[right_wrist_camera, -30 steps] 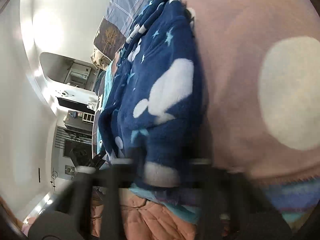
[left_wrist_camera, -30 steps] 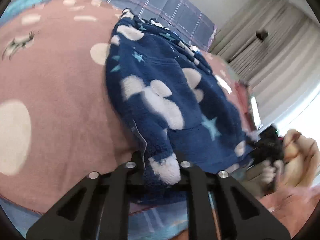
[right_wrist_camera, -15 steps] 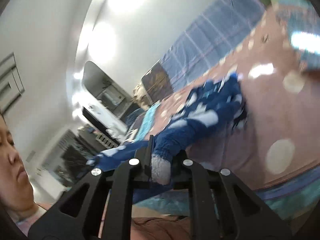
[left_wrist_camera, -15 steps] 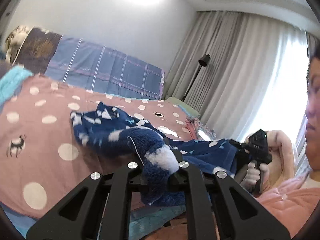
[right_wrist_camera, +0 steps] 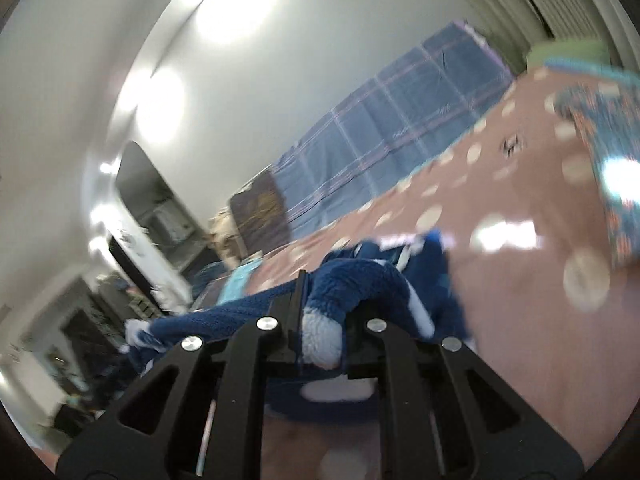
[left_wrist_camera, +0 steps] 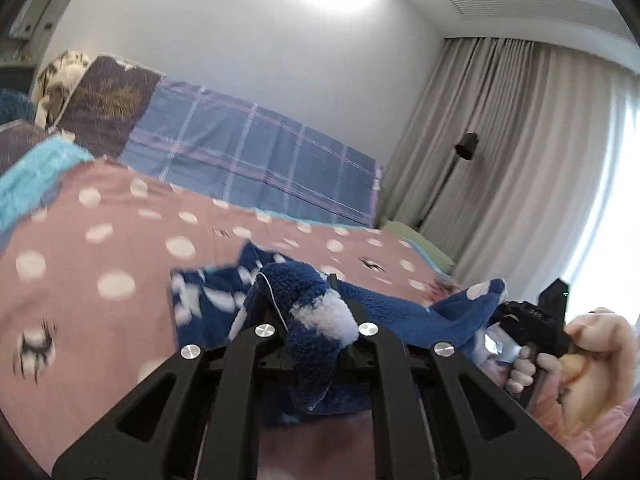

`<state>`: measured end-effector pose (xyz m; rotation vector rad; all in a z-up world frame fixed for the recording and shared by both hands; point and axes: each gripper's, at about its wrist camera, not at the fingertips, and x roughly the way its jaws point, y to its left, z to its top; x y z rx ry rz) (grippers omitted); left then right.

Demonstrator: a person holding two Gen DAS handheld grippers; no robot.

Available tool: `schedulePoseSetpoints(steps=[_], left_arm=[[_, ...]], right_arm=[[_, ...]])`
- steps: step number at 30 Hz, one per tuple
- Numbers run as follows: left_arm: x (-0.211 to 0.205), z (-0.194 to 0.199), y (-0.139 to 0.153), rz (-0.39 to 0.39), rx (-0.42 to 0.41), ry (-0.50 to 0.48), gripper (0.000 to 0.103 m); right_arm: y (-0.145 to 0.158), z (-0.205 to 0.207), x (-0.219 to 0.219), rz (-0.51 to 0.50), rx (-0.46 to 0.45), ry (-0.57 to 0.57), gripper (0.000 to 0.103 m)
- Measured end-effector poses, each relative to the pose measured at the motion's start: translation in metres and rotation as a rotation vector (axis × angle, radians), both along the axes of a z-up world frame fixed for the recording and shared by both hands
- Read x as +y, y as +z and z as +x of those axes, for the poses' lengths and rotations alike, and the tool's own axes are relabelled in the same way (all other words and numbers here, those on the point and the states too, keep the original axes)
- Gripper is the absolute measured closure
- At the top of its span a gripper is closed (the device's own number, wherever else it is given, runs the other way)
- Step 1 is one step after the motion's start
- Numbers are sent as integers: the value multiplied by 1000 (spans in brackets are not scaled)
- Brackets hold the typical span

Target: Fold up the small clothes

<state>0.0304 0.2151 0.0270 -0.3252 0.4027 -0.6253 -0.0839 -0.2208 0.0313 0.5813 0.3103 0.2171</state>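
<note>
Left hand-held gripper (left_wrist_camera: 320, 322): clamping a bunched fold of the blue fleece garment (left_wrist_camera: 304, 300), jaws closed tight around the fabric, a white fluffy patch bulging up between them. Right hand-held gripper (right_wrist_camera: 322, 334): likewise pinching a thick roll of the same fleece, jaws drawn in against the cloth, a pale patch poking out at the front.

Hanging between the two, raised at the near edge of the bed (left_wrist_camera: 100, 248), with a stretch of blue cloth spanning from one clamp across to the other. Trailing its far part down onto the pink dotted bedspread, near the middle of the bed, blurred there in both views.

Showing in the left wrist view at the right: the person's right hand (left_wrist_camera: 536, 368) wrapping around the black handle, pink sleeve beneath. Standing along the far edge of the bed: a blue plaid cushion (left_wrist_camera: 256, 168) against the wall, a darker brown pillow (left_wrist_camera: 104, 108) beside it toward the far left corner. Lying toward the right edge of the bed in the right wrist view: a patterned teal cloth (right_wrist_camera: 608, 160), blurred. Hanging behind, beige curtains (left_wrist_camera: 520, 160) with a black floor lamp (left_wrist_camera: 466, 146) in front.
</note>
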Motion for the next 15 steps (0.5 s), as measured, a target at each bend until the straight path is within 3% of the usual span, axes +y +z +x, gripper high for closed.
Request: schedulePoseSetpoints(steps=[6,9,15], left_arm=[[-19,82,16,44,5,46,93],[-30,120,14,75,23,57,93],[-41,187,-21,135,92,96,93]], right_arm=[[13,86,6,-147,-5,-47,90],[8,127,2,-155,20,-42,90],[-27,196,-8,-161,123,-50,90]])
